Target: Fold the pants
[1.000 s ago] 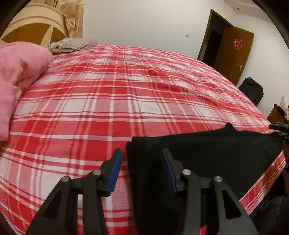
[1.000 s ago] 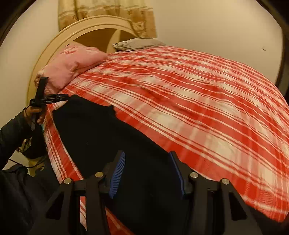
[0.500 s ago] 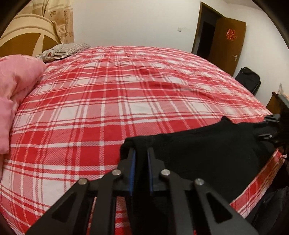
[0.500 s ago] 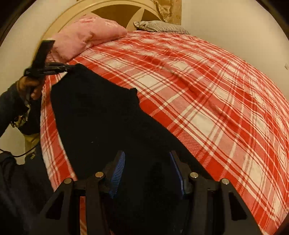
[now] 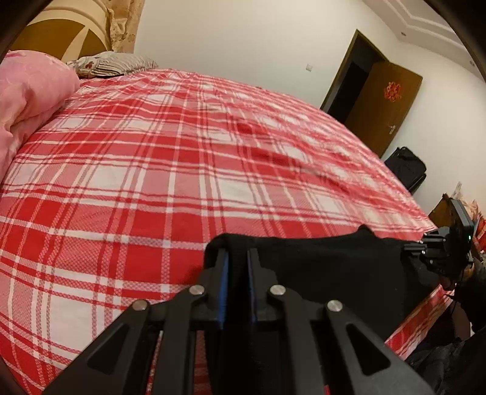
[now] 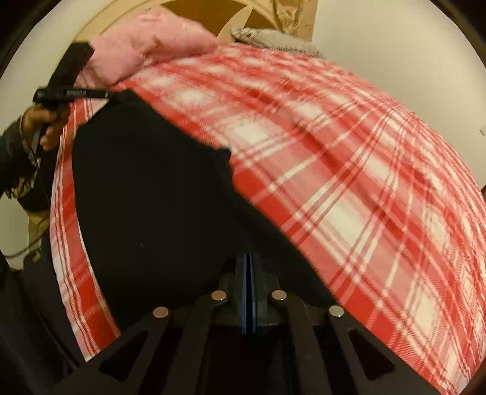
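Note:
The black pants [image 5: 328, 267] lie along the near edge of the bed with the red and white plaid sheet [image 5: 182, 170]. My left gripper [image 5: 237, 258] is shut on one end of the pants, a fold of black cloth between its blue pads. My right gripper [image 6: 249, 267] is shut on the other end of the pants [image 6: 158, 197]. Each gripper shows in the other's view: the right one [image 5: 437, 252] at the far right, the left one [image 6: 76, 92] at the upper left, gripping the pants' far corner.
A pink quilt [image 5: 27, 94] and a striped pillow [image 5: 109, 62] lie at the head of the bed by a round headboard [image 6: 194, 12]. A brown door [image 5: 385, 106] stands open and a black bag [image 5: 407, 167] sits beyond the bed.
Both grippers went from open to shut on the ends of the pants, the left one first, the right one in the last half second. The pants are now slightly lifted and stretched between them.

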The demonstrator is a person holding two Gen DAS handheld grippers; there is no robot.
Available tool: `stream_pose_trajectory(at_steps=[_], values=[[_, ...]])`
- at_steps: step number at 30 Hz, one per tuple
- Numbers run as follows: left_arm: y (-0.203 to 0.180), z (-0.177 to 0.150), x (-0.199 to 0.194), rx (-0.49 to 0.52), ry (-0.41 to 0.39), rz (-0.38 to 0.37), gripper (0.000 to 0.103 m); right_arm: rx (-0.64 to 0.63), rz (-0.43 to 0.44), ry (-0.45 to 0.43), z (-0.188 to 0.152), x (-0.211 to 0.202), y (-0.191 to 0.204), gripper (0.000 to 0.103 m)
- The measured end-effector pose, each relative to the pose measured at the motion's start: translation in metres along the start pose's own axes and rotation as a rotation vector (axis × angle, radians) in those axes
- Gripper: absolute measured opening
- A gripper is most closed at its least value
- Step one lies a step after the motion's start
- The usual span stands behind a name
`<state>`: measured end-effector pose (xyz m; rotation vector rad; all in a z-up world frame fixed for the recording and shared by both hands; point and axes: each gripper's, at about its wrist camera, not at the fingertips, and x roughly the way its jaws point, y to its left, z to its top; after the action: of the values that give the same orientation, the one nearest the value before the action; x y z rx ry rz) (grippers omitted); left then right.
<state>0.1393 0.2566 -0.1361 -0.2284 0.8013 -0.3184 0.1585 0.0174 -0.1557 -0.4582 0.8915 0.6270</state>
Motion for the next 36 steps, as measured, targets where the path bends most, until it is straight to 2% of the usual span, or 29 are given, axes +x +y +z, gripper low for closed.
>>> stream_pose_trajectory(at_steps=[5, 12, 16, 19, 21, 25, 27, 30, 31, 33, 36], values=[[0.003, 0.001, 0.007, -0.014, 0.003, 0.006, 0.012, 0.044, -0.046, -0.027, 0.011, -0.009, -0.019, 0.001], [0.013, -0.006, 0.016, -0.028, 0.023, 0.015, 0.012, 0.029, 0.010, 0.032, -0.005, 0.015, -0.009, 0.001], [0.015, -0.009, 0.015, -0.026, 0.022, 0.011, 0.013, 0.064, 0.019, 0.019, -0.008, 0.019, -0.015, 0.002], [0.014, -0.010, 0.014, -0.027, 0.019, 0.021, 0.016, 0.065, -0.020, 0.010, -0.007, 0.018, -0.016, 0.003], [0.016, -0.011, 0.013, -0.034, 0.015, 0.026, 0.019, 0.046, -0.067, 0.039, -0.007, 0.025, -0.015, 0.003], [0.016, -0.015, -0.001, -0.027, 0.008, 0.068, 0.025, 0.072, -0.055, 0.031, -0.010, 0.023, -0.018, 0.003], [0.016, -0.019, -0.016, 0.002, -0.003, 0.112, 0.026, 0.077, -0.062, 0.029, -0.011, 0.019, -0.021, 0.003], [0.011, -0.021, -0.038, 0.045, -0.043, 0.198, 0.038, 0.097, -0.060, 0.013, -0.009, 0.012, -0.027, 0.003], [0.008, -0.021, -0.044, 0.051, -0.059, 0.200, 0.040, 0.114, -0.041, 0.002, -0.005, 0.010, -0.032, 0.003], [-0.007, -0.019, -0.051, 0.064, -0.091, 0.161, 0.041, 0.129, 0.002, -0.012, 0.004, 0.009, -0.036, 0.003], [-0.039, -0.020, -0.044, 0.103, -0.098, 0.078, 0.043, 0.111, 0.053, -0.027, 0.022, 0.012, -0.036, 0.003]])
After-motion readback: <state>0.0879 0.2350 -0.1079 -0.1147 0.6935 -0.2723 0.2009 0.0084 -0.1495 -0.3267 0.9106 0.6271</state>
